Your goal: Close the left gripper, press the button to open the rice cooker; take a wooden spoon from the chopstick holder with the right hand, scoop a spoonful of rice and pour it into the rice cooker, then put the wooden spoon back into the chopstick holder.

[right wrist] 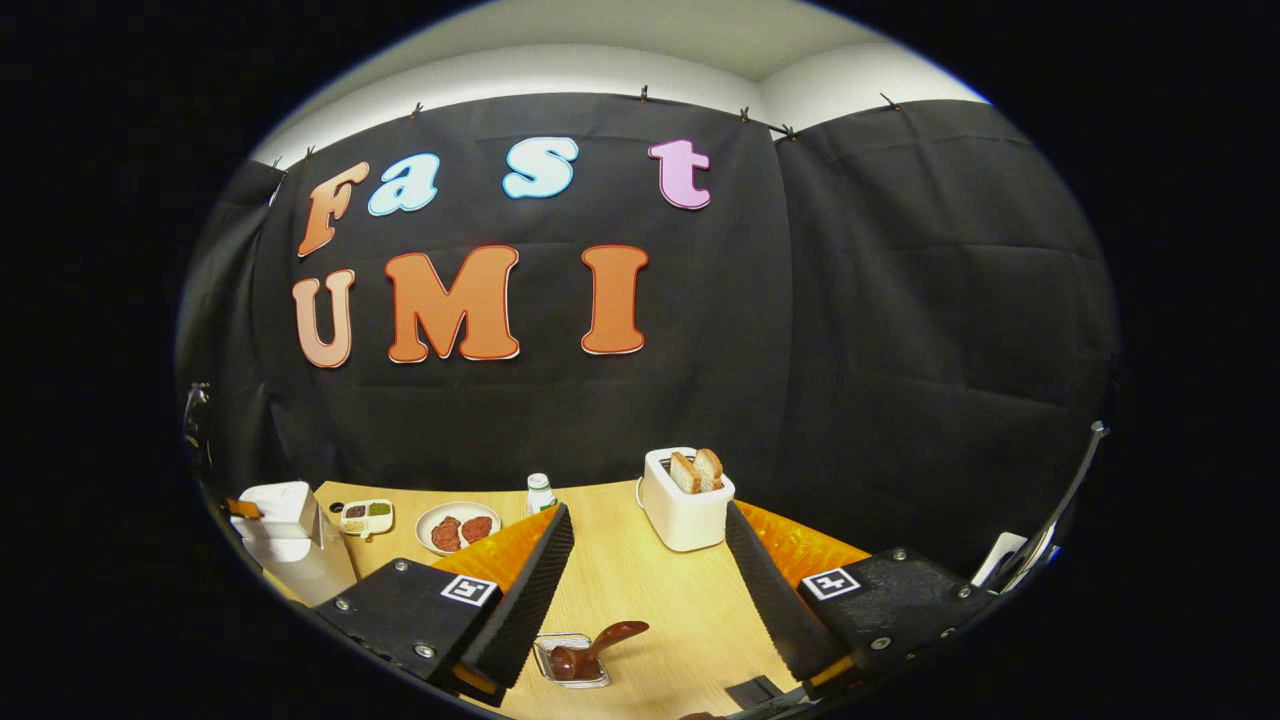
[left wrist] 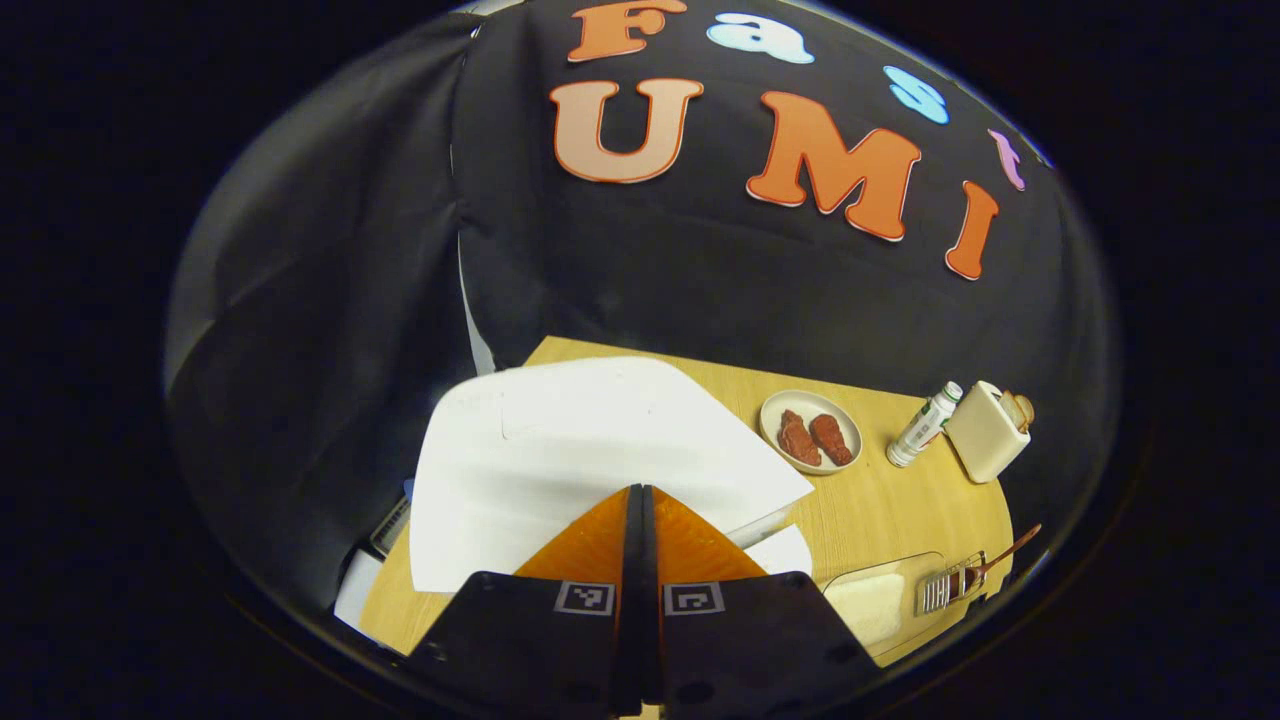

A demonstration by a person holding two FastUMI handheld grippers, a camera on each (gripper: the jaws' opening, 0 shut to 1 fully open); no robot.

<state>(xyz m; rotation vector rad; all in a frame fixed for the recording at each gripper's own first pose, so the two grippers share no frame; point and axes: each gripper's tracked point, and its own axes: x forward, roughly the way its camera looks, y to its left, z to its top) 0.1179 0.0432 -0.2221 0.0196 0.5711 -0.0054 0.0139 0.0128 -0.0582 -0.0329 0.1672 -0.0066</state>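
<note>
Two grippers are working at a wooden table (right wrist: 640, 590), and we are seeing several things only in part. In the left gripper view, the white rice cooker (left wrist: 560, 450) is sitting in the centre of the frame, just above our left gripper (left wrist: 641, 495); its lower part is being hidden by the fingers and its button is not visible to us. The left gripper's fingers are pressed together with no gap, and their tip is lying over the cooker's white top; we cannot tell if it is touching.

At the lower right of that view, a clear container with white rice (left wrist: 880, 600) is being cut off by the frame edge. Beside it the chopstick holder (left wrist: 945, 590) is standing with the wooden spoon (left wrist: 1005, 555) leaning out of it, well apart from the left fingers.

In the right gripper view, the right gripper (right wrist: 640, 575) is spread wide and is holding nothing. The chopstick holder (right wrist: 572, 660) with the wooden spoon (right wrist: 600, 645) is lying at the bottom of the frame, between the two fingers and nearer to the left one. Bare table is stretching above it up to the white toaster (right wrist: 685, 505) with bread. The rice cooker (right wrist: 285, 540) is at the far left edge, partly cut off. A plate with brownish food (right wrist: 457, 528), a small bottle (right wrist: 541, 492) and a small tray (right wrist: 366, 516) are standing along the back edge; what the tray contains is too small to make out.
</note>
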